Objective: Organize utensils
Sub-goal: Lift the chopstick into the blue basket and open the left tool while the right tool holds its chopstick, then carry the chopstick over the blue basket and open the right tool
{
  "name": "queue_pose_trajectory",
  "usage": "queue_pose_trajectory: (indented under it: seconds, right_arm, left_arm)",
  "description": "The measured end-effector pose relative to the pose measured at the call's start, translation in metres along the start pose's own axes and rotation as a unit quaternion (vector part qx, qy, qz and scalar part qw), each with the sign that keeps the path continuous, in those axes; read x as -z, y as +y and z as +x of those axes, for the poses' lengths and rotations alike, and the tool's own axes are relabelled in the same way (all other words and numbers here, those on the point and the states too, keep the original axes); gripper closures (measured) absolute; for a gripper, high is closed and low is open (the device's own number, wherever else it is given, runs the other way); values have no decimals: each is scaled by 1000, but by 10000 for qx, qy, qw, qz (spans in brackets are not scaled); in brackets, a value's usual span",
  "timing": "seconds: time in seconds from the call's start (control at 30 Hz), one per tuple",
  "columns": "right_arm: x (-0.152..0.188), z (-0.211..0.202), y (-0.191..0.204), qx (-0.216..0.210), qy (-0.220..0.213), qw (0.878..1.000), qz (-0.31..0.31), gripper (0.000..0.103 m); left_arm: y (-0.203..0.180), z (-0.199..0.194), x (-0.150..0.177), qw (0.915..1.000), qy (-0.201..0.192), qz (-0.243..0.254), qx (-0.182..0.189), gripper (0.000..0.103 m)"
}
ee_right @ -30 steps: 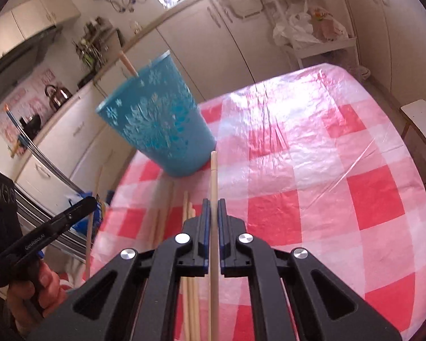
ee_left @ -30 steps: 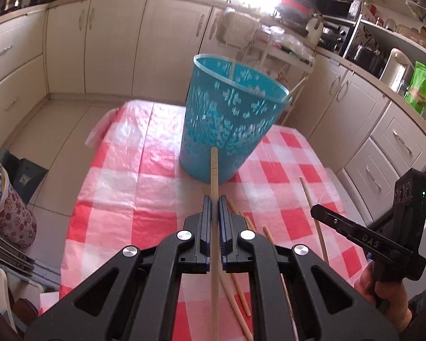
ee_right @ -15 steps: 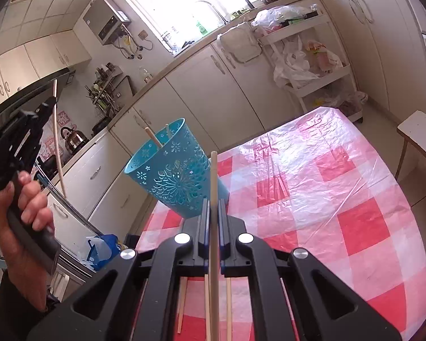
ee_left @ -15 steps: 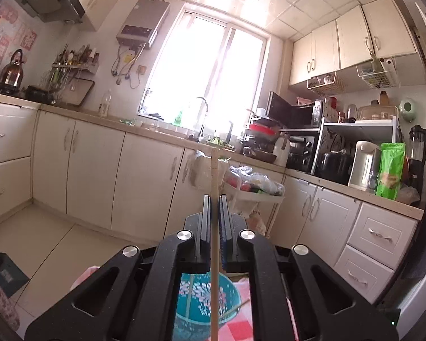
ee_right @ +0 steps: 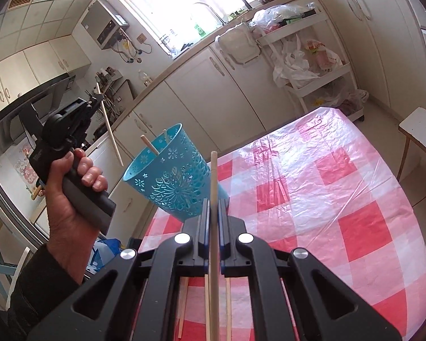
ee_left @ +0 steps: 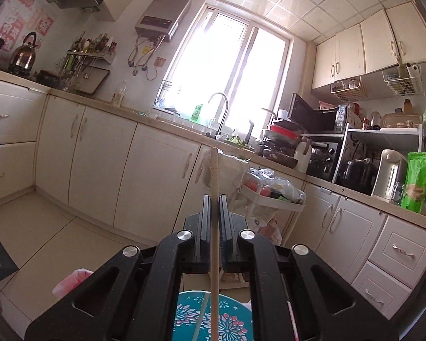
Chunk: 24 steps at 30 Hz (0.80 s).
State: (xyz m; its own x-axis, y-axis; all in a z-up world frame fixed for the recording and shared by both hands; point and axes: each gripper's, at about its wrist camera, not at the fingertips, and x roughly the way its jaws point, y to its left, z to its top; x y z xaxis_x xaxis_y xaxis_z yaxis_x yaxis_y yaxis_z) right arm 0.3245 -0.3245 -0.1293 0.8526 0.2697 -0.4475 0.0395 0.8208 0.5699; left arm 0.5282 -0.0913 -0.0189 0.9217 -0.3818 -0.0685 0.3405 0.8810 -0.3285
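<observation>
My left gripper (ee_left: 214, 199) is shut on a wooden chopstick (ee_left: 214, 218) and holds it upright above the blue basket (ee_left: 213, 318), whose rim shows below the jaws. In the right wrist view the left gripper (ee_right: 98, 98) is up at the left, its chopstick (ee_right: 110, 133) slanting down toward the blue basket (ee_right: 176, 179), which holds two chopsticks (ee_right: 150, 145). My right gripper (ee_right: 213, 201) is shut on another chopstick (ee_right: 213, 227) above the table. Loose chopsticks (ee_right: 227, 304) lie on the tablecloth under it.
The table has a red-and-white checked plastic cloth (ee_right: 340, 199). A white chair (ee_right: 420, 130) stands at its right. A white trolley with bags (ee_right: 306, 54) and kitchen cabinets (ee_left: 153, 182) stand beyond. A blue bag (ee_right: 105, 253) is on the floor at the left.
Both grippers have risen from the table with their chopsticks. The left one has tilted up and come over the blue basket; the right one has lifted and pulled back.
</observation>
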Motion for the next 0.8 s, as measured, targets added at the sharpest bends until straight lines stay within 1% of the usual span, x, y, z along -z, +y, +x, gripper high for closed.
queue_pose_trajectory:
  seconds: [0.1, 0.23, 0.57, 0.63, 0.8]
  right_arm:
    - [-1, 1, 1, -34, 4, 10000, 3, 97]
    - [-1, 2, 1, -60, 7, 10000, 39, 97]
    - [-2, -1, 1, -57, -14, 10000, 46, 97]
    - [-2, -2, 1, -63, -28, 10000, 53, 97]
    - [-2, -5, 2, -76, -44, 9999, 56, 97]
  left_arm:
    - [1, 3, 11, 9999, 116, 78, -61, 98]
    - [0, 3, 20, 9992, 222, 303, -140, 98]
    - [4, -1, 35, 9976, 459, 443, -265, 98]
    - [3, -4, 36, 9970, 543, 491, -260, 97]
    - [1, -11, 41, 9937, 905, 573, -341, 96]
